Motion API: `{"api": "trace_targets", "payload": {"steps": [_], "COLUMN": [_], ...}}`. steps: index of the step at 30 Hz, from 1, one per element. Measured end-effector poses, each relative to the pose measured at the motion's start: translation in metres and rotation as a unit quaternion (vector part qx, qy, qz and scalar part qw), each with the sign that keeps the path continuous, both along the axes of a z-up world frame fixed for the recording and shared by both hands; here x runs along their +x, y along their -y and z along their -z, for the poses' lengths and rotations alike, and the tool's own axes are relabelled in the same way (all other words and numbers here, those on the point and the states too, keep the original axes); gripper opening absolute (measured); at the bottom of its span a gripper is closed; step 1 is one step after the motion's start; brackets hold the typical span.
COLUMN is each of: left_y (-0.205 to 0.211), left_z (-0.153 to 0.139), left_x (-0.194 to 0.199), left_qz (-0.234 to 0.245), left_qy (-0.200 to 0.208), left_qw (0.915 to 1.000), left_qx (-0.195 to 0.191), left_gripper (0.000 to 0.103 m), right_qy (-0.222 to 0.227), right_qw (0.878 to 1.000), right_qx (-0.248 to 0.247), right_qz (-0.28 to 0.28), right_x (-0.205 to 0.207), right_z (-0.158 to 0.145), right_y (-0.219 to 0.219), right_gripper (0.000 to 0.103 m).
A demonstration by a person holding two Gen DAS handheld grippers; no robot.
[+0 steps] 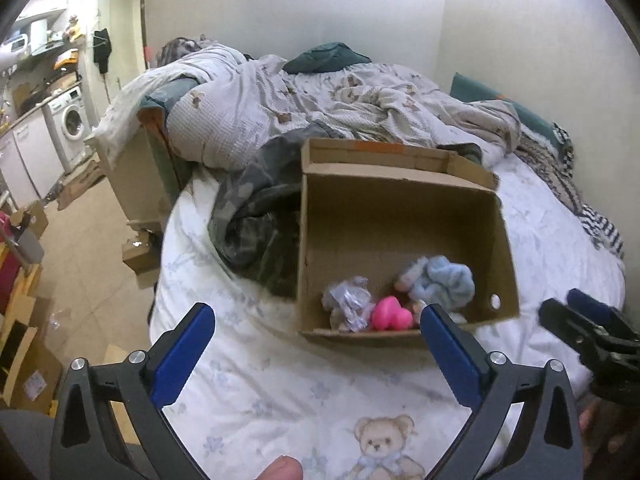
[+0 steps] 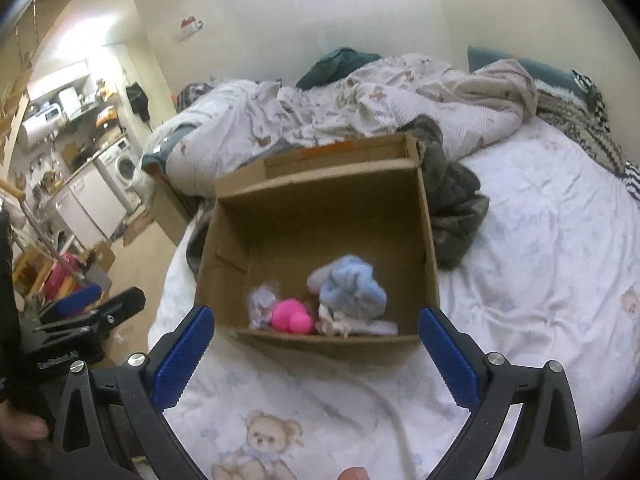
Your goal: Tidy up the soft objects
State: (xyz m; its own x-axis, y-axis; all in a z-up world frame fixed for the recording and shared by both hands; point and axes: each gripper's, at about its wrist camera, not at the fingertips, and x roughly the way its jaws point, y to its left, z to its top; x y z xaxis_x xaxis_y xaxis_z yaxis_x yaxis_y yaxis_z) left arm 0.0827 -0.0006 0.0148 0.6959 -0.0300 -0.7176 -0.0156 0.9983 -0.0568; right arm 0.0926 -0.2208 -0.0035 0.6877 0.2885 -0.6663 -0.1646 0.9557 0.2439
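Observation:
An open cardboard box (image 1: 400, 200) (image 2: 320, 216) stands on the bed. Inside it lie a light blue plush (image 1: 444, 282) (image 2: 352, 286), a pink soft toy (image 1: 390, 314) (image 2: 290, 316), a greyish wrapped soft item (image 1: 346, 304) (image 2: 262, 304) and a pale item (image 2: 352, 325) at the near wall. My left gripper (image 1: 316, 344) is open and empty, just in front of the box. My right gripper (image 2: 316, 344) is open and empty, also in front of the box. Each gripper shows at the edge of the other's view: the right one (image 1: 580, 316) and the left one (image 2: 92, 304).
The bed sheet (image 1: 280, 380) has a teddy bear print. A dark camouflage garment (image 1: 256, 220) lies left of and behind the box. A rumpled duvet (image 1: 320, 100) and pillows fill the far bed. Floor clutter, cardboard boxes (image 1: 24, 360) and a washing machine (image 1: 72, 120) stand at left.

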Motion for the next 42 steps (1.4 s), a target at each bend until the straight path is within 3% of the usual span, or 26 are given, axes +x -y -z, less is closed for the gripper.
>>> {"api": "trace_targets", "payload": {"steps": [13, 42], "left_y": [0.005, 0.002], "left_z": [0.016, 0.022], "left_x": [-0.005, 0.0], "left_qz": [-0.017, -0.012], "left_qy": [-0.008, -0.023], "left_qw": [0.9998, 0.9996], "left_qx": [0.007, -0.003], "left_gripper": [0.103, 0.103], "right_qy": [0.006, -0.01], "right_qw": [0.999, 0.998], "right_qx": [-0.045, -0.057], "right_qz": [0.005, 0.018], "right_x": [-0.006, 0.001], "right_z": [0.015, 0.022], "right_y": [-0.016, -0.015], "right_gripper": [0.103, 0.103]}}
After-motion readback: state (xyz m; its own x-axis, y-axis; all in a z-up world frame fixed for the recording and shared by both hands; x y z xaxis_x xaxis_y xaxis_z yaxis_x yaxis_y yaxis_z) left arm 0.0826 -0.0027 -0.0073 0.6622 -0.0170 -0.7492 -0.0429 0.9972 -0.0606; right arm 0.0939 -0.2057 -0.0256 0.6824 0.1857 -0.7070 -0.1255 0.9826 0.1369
